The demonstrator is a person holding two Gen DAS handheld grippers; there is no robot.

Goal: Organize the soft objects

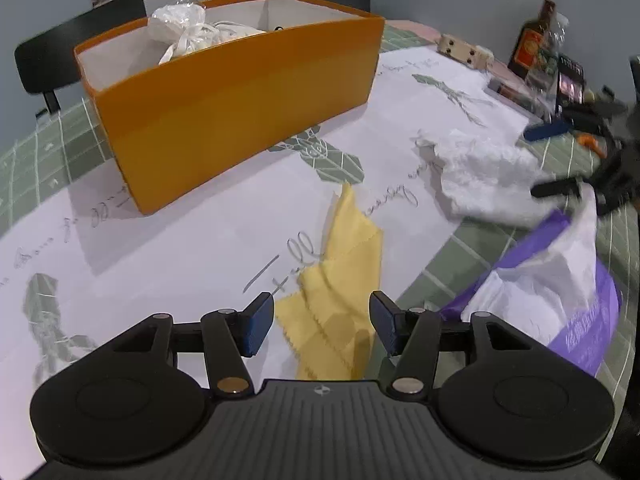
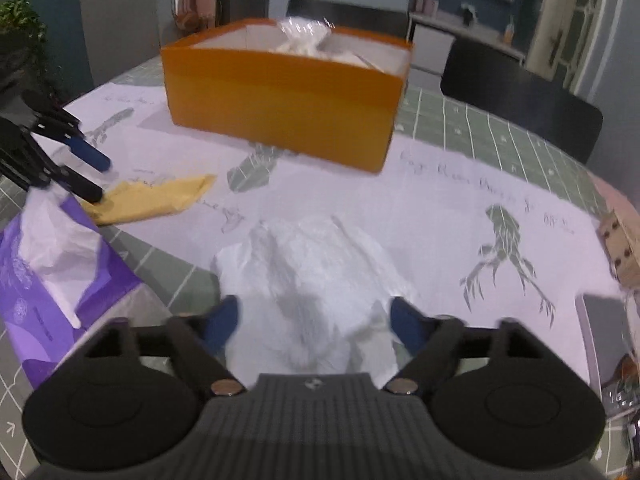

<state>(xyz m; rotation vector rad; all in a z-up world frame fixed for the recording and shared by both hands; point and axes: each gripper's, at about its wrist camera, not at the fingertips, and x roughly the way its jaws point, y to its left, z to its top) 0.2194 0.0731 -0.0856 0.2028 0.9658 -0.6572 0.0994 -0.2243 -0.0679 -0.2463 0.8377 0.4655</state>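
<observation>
Left wrist view shows the left gripper [image 1: 322, 326] open above the yellow cloth [image 1: 340, 300], gripping nothing. Right gripper [image 2: 314, 326] stands wide over the white crumpled cloth [image 2: 316, 272], not pressing it. Both cloths lie on the table, near the orange box [image 1: 224, 96].

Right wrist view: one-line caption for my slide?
Open right gripper over crumpled white tissue; orange box beyond.
</observation>
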